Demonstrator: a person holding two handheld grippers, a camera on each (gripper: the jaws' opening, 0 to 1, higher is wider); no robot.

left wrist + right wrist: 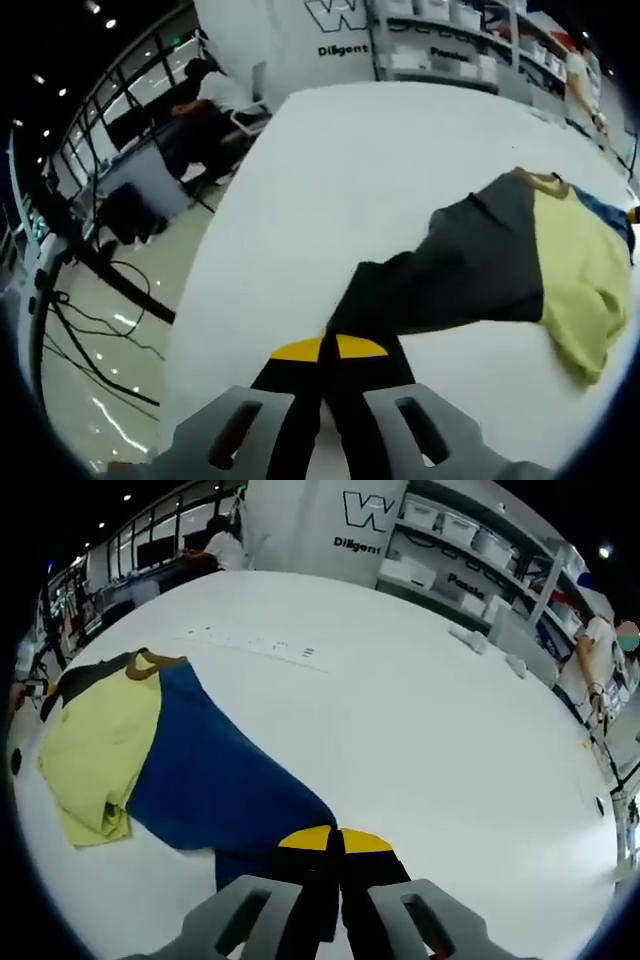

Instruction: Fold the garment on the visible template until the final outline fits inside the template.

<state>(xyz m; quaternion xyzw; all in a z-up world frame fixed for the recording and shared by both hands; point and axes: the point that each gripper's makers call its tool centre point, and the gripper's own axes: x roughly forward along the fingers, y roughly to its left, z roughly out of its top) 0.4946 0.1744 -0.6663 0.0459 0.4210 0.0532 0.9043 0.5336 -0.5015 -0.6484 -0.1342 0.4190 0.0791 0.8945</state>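
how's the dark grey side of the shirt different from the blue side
The dark grey panel is pinched by the left gripper; the blue panel is pinched by the right gripper. Grey looks pulled and rippled, blue lies smoother. Both flank the yellow middle on the white table.

Shelves [470, 540], seated person [195, 125], cables [90, 330]

Each gripper, left gripper [327, 385] and right gripper [335, 875], has grey slotted jaws, black inner pads and a yellow half-round marking.
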